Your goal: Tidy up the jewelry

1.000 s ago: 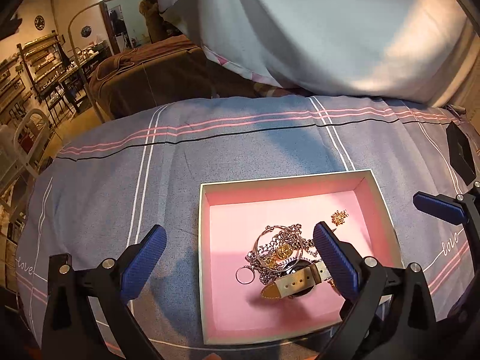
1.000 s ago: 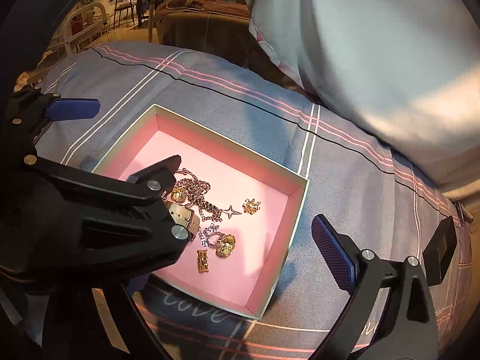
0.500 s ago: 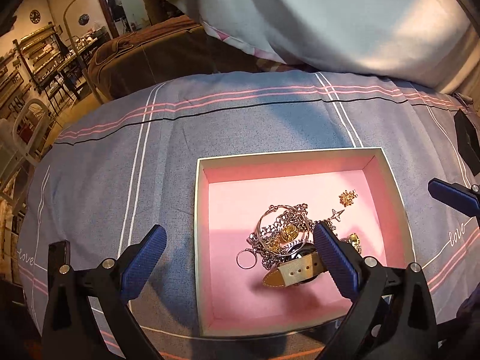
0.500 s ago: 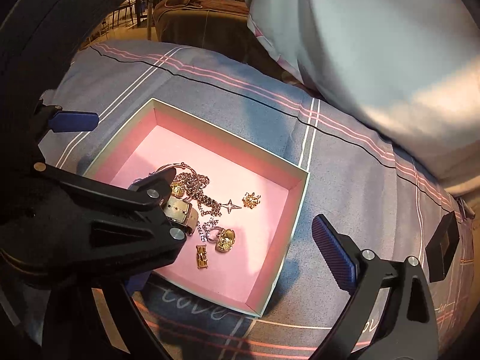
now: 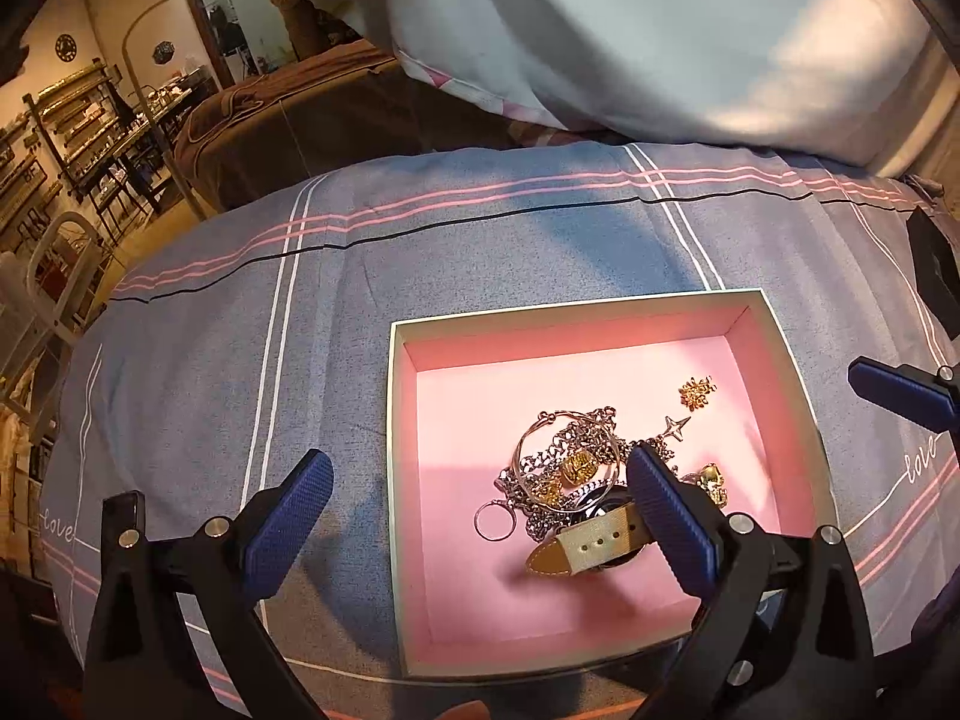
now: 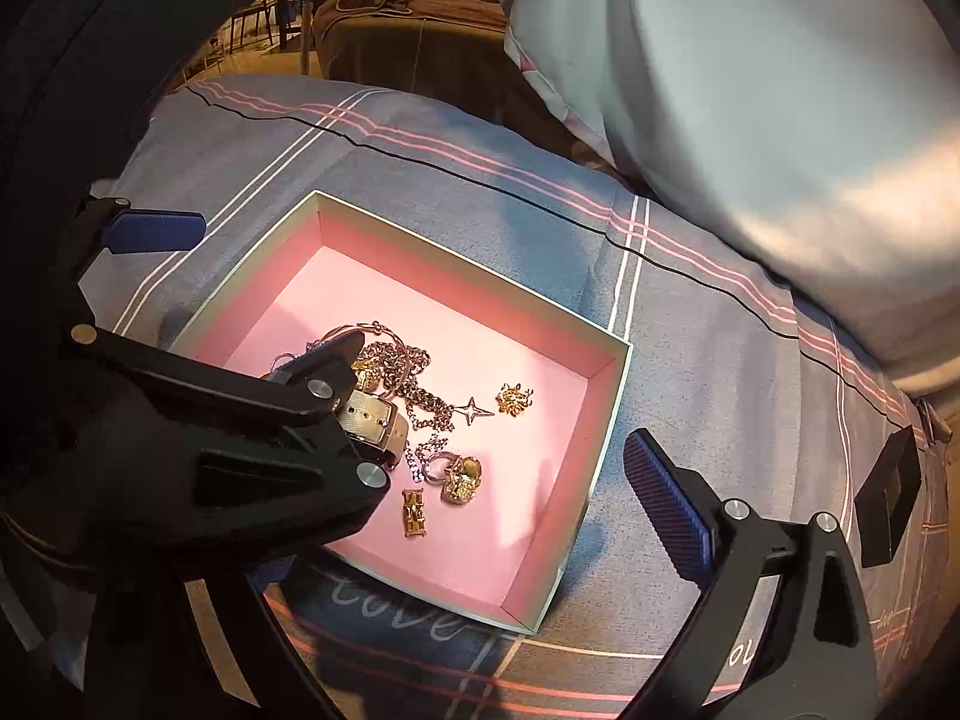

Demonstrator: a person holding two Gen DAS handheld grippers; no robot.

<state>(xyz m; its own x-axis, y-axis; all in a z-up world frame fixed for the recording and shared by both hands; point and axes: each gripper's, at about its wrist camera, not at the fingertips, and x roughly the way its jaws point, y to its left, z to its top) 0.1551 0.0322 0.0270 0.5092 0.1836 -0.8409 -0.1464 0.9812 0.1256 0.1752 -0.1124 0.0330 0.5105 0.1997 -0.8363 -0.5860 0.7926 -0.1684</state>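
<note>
A pink-lined box (image 5: 528, 339) (image 6: 606, 396) sits on the bed. Inside lies a tangle of silver chains and a bangle (image 5: 564, 456) (image 6: 414, 384), a cream watch strap (image 5: 594, 543) (image 6: 372, 420), a gold flower charm (image 5: 696, 391) (image 6: 514, 399), a star charm (image 5: 675, 427) (image 6: 474, 409), gold rings (image 6: 462, 479) and a gold bar clasp (image 6: 414, 513). My left gripper (image 5: 480, 522) is open; its right finger hangs over the watch. My right gripper (image 6: 450, 510) is open over the box's near right part, empty; its left fingertip is hidden behind the left gripper.
The grey striped bedspread (image 5: 240, 330) runs around the box. A white pillow (image 5: 660, 30) lies behind it. A small black box (image 5: 933, 267) (image 6: 888, 495) sits on the bed at the right. A brown couch (image 5: 282, 114) stands beyond the bed's far edge.
Both grippers have drawn back and lifted a little, so the box sits slightly further ahead in each view. Both stay open. The jewelry has not moved.
</note>
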